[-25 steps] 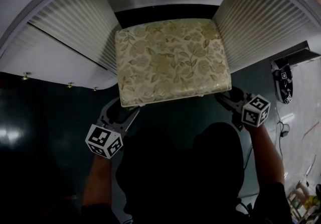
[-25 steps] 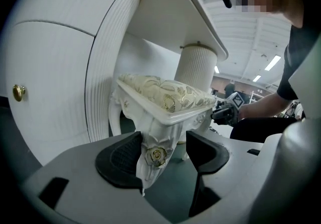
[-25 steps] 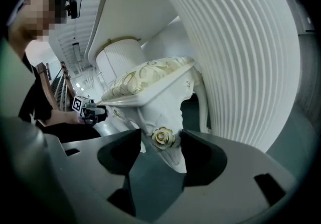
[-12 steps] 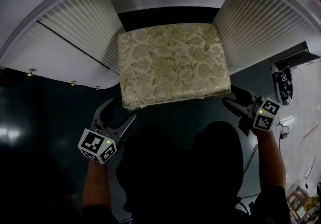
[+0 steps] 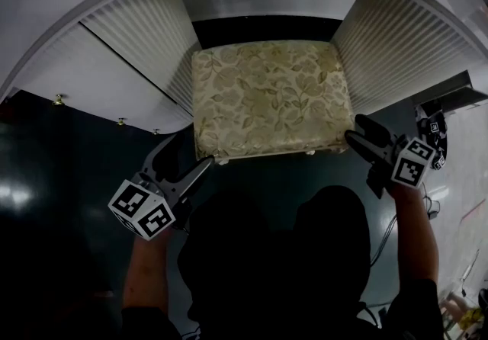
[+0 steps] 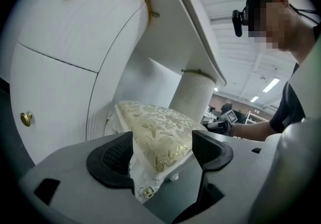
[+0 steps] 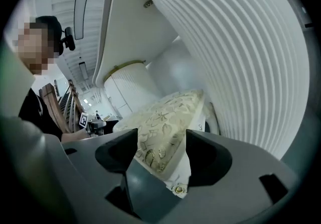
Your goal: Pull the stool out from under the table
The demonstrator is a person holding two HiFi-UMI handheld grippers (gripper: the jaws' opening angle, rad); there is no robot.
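The stool (image 5: 271,98), with a cream floral cushion, stands in the knee gap of the white dressing table (image 5: 114,79), its near edge out over the dark floor. My left gripper (image 5: 183,159) hovers just off the stool's near left corner. Its jaws have just been opening; the cushion corner (image 6: 160,137) shows between them, and the pads do not touch it. My right gripper (image 5: 358,136) is at the near right corner. Its jaws have also just been opening, wide around the cushion corner (image 7: 163,132) without pressing on it. The stool's legs are hidden.
Fluted white cabinet sides (image 5: 396,33) flank the stool closely on both sides. Gold knobs (image 5: 58,99) dot the left drawer fronts. A dark glossy floor (image 5: 46,186) lies in front. A black device with a marker (image 5: 433,126) and cables sit at the right.
Both grippers have come up and drawn slightly off the stool's near corners, and their jaws stand wider. The stool stays in the gap.
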